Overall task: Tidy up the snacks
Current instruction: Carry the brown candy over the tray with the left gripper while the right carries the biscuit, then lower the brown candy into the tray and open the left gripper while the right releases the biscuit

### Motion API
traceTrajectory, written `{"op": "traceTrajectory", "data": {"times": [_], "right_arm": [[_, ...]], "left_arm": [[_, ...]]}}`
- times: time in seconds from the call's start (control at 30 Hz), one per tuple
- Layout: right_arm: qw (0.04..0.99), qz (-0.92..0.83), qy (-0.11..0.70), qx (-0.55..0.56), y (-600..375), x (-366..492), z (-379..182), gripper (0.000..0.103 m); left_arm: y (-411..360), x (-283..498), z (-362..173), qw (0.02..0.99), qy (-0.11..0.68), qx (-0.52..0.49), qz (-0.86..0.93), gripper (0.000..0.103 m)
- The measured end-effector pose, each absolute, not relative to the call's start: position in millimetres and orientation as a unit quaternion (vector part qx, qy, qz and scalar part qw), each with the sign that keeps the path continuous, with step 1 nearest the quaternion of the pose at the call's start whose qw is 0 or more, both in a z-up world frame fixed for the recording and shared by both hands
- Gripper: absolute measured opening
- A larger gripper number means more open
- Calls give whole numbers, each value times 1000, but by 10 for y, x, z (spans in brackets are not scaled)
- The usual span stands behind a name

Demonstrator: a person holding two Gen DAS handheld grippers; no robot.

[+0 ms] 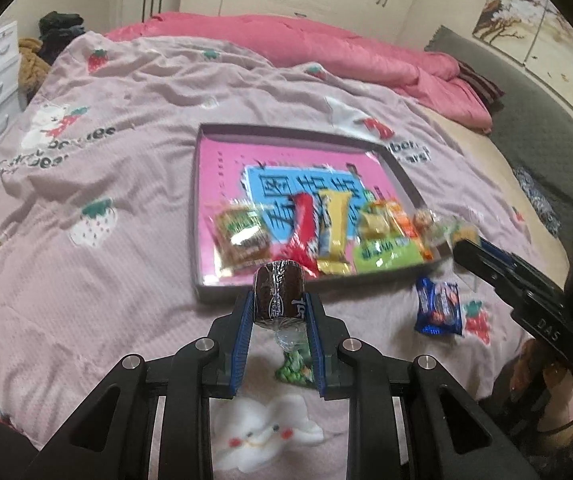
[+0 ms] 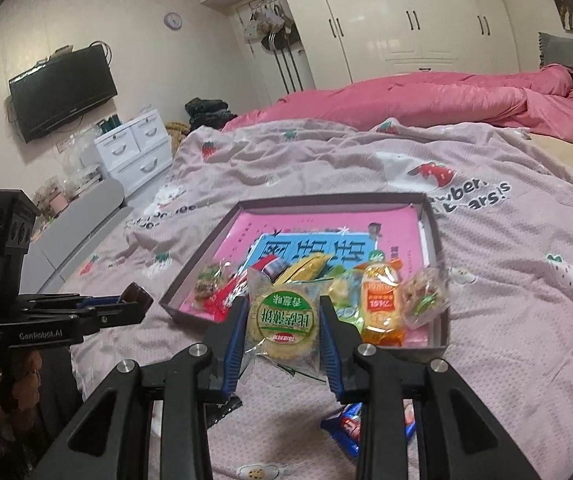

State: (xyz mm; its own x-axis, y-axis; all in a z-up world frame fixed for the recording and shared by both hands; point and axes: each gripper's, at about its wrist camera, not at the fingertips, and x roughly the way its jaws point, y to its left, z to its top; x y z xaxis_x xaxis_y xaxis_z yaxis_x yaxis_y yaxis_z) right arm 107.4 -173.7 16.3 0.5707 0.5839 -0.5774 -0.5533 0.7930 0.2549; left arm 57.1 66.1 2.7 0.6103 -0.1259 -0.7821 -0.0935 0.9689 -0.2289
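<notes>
- Evidently the left gripper (image 1: 279, 300) is clenched on a brown wrapped cake (image 1: 279, 295), soft, crushable; hold its sides.
- Right gripper (image 2: 282, 322) grasps a crinkly biscuit packet (image 2: 283, 322), probably light and brittle, between its fingers.

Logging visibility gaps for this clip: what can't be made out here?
- Green snack packet, left wrist view: mostly hidden behind the left gripper and its dark brown round wrapped cake.
- Blue snack packet, right wrist view: partly covered by the right gripper.
- Tray snack labels: motion-blurred.
</notes>
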Motion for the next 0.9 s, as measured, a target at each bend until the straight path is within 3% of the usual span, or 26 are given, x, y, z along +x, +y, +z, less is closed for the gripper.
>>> {"op": "traceTrajectory", "data": {"times": [0.9], "right_arm": [[907,285,303,62,-2029,1407,315,35]], "left_arm": [[773,1105,-192,894,434,-111,10,27]]}}
